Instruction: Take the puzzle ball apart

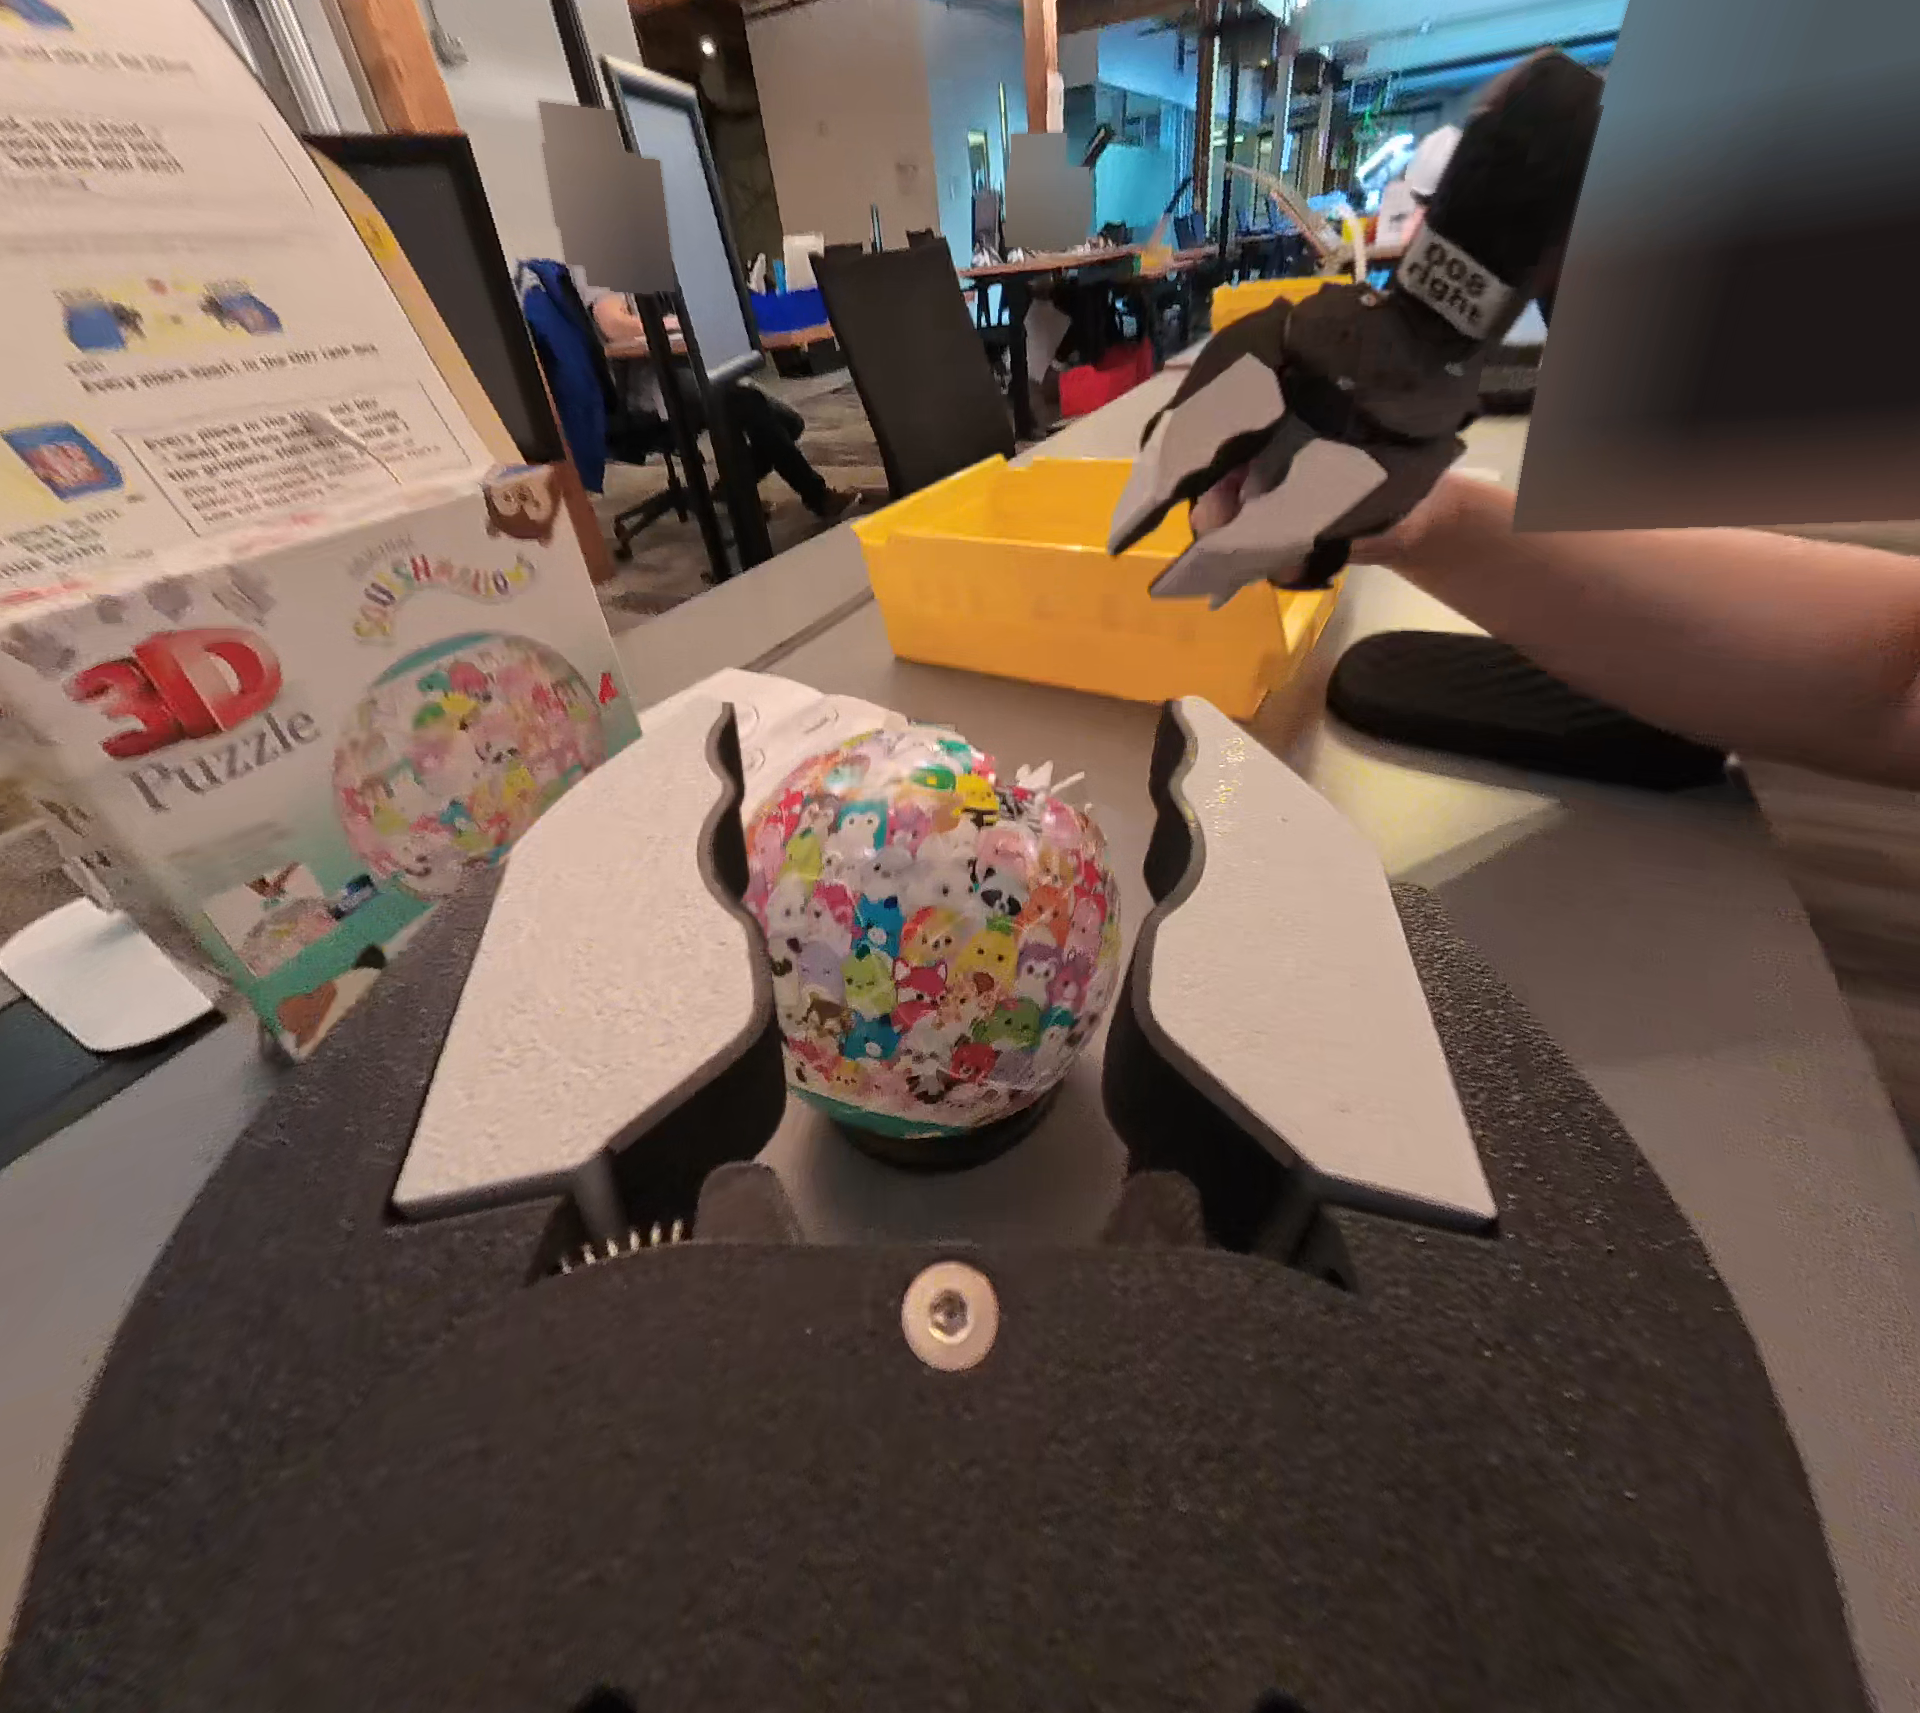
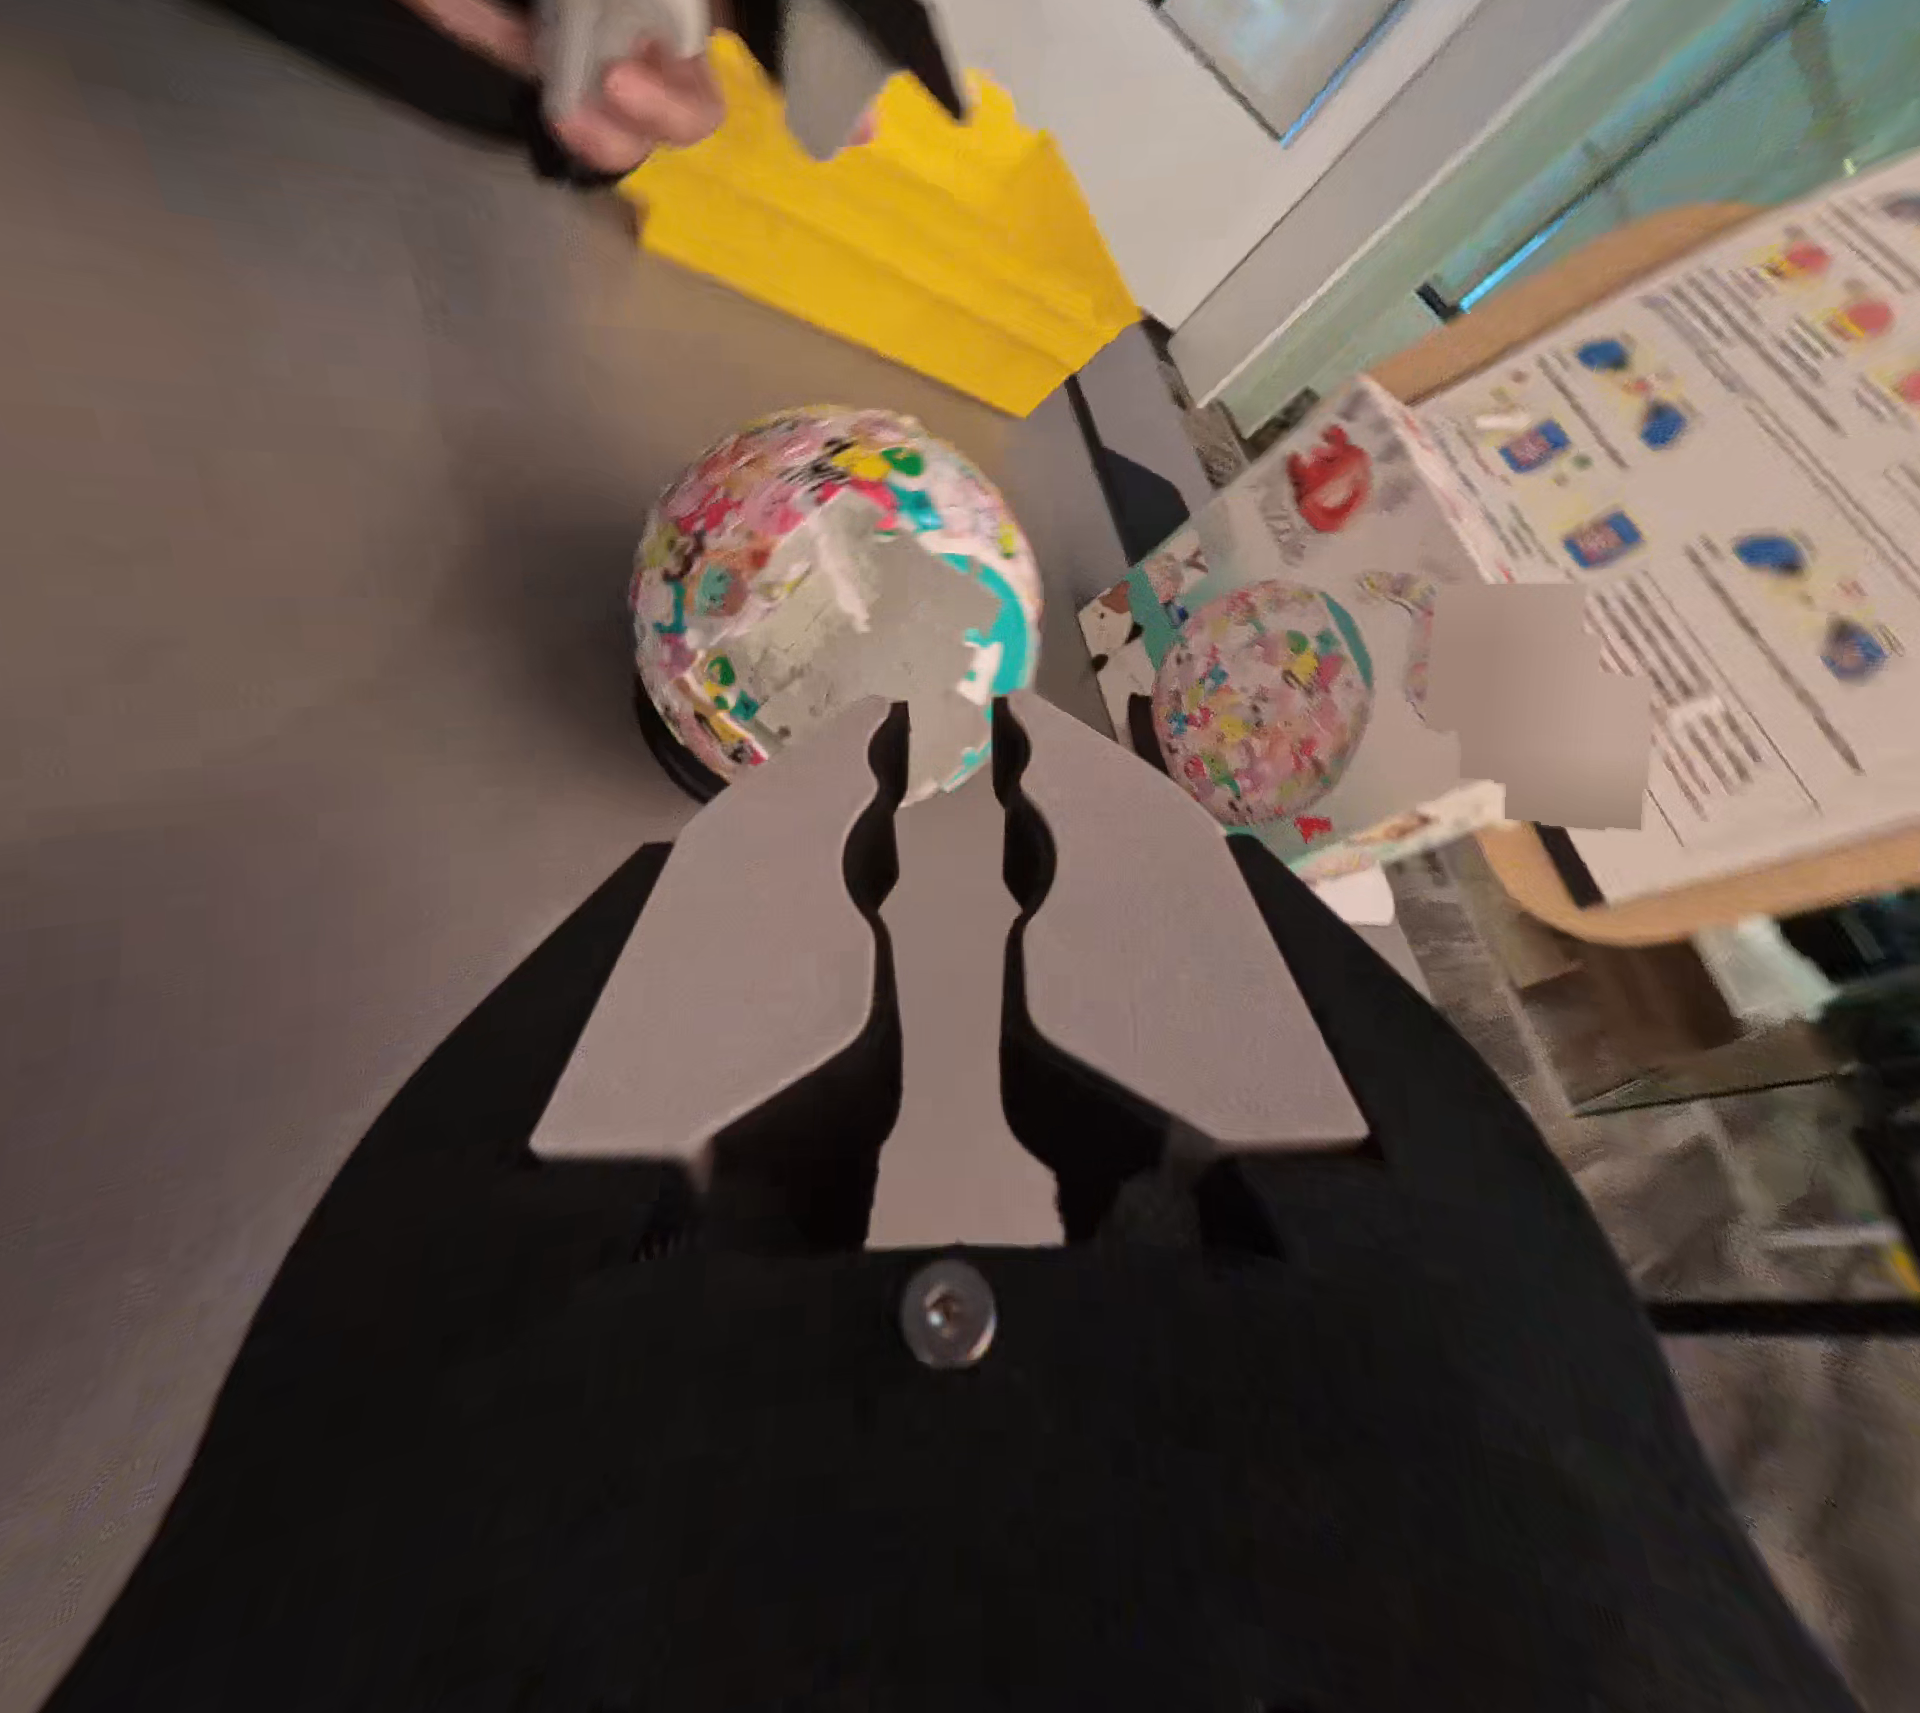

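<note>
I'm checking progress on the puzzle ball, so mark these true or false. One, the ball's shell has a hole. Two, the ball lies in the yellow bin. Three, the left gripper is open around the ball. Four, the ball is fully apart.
1. True: the puzzle ball has a hole on top.
2. False: it sits on a dark stand on the table, in front of the yellow bin.
3. True: the left gripper has a finger on each side.
4. False: most of the shell is together.
</note>
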`<state>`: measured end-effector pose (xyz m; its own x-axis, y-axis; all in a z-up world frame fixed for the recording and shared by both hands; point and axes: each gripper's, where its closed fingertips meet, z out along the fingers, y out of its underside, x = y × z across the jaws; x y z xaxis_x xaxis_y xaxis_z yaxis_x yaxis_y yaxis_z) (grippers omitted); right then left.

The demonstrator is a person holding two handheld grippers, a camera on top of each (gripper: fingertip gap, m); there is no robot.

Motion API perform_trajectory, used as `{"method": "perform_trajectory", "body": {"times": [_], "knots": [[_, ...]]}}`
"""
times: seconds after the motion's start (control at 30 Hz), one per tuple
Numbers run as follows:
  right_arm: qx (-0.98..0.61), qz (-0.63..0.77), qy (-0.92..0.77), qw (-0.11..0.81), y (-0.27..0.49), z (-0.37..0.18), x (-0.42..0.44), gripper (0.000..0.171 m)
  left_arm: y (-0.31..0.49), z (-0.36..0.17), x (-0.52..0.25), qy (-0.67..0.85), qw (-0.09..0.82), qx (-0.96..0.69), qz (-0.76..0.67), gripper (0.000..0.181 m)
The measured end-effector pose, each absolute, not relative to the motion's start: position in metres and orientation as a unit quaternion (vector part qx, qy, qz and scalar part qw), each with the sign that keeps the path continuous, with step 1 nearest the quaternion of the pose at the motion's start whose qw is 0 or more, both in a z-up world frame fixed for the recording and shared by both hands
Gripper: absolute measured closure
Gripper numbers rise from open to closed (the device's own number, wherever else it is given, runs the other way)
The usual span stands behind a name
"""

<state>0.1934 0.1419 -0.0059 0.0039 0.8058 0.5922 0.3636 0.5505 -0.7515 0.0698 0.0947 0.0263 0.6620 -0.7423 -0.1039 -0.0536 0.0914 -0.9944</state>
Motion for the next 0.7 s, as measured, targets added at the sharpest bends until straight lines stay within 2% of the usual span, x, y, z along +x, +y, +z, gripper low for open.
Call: {"method": "perform_trajectory", "body": {"times": [0.2,0.5,0.7], "knots": [[-0.362,0.116,-0.754,0.535,0.136,-0.043,0.15,0.154,0.093,0.02,0.068,0.309,0.666,-0.616,-0.285,0.107],[-0.312,0.079,-0.79,0.522,0.141,-0.053,0.129,0.154,0.081,0.023,0.045,0.283,0.672,-0.617,-0.297,0.109],[-0.298,0.065,-0.801,0.514,0.14,-0.055,0.124,0.168,0.08,0.022,0.039,0.273,0.675,-0.616,-0.302,0.109]]}}
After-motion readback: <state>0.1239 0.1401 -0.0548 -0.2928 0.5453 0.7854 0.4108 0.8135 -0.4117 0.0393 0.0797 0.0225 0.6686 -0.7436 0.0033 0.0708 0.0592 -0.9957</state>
